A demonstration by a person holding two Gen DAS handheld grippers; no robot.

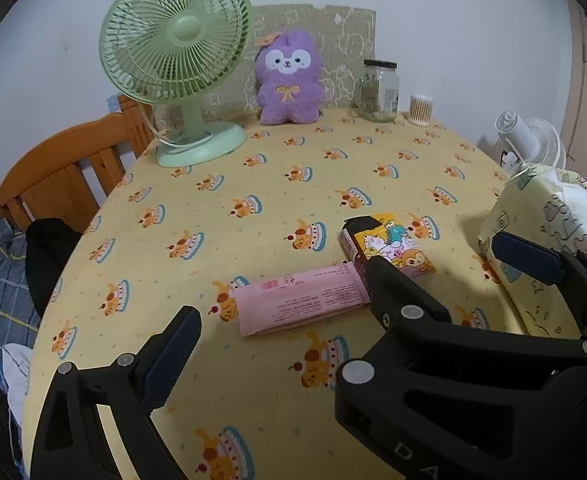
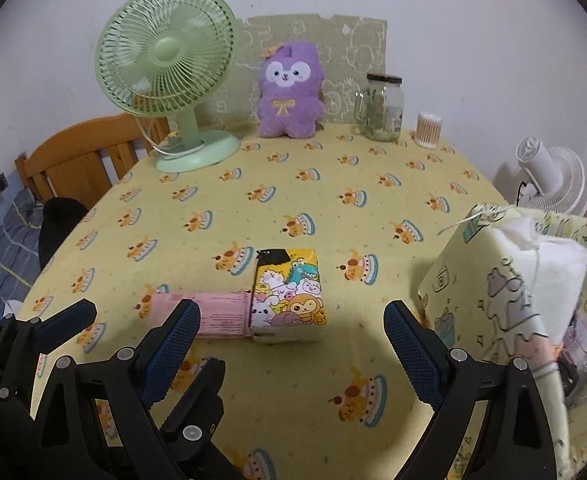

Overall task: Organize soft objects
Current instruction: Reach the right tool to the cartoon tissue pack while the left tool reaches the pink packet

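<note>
A pink tissue pack (image 1: 301,300) lies flat mid-table, its end touching a cartoon-printed tissue pack (image 1: 389,244). A purple plush toy (image 1: 289,80) sits upright at the table's far edge. My left gripper (image 1: 289,344) is open just short of the pink pack (image 2: 221,312); its right finger is hidden behind the right gripper (image 1: 437,252). My right gripper (image 2: 293,312) is open and empty, its fingers spread wide just short of the cartoon pack (image 2: 289,296). The plush (image 2: 289,88) shows in the right wrist view too.
A green desk fan (image 1: 177,60) stands at the back left. A glass jar (image 1: 377,90) and a tub of cotton swabs (image 1: 420,109) stand at the back right. A pale patterned fabric tissue cover (image 2: 493,280) sits at the right edge. A wooden frame (image 1: 65,176) lies beyond the left edge.
</note>
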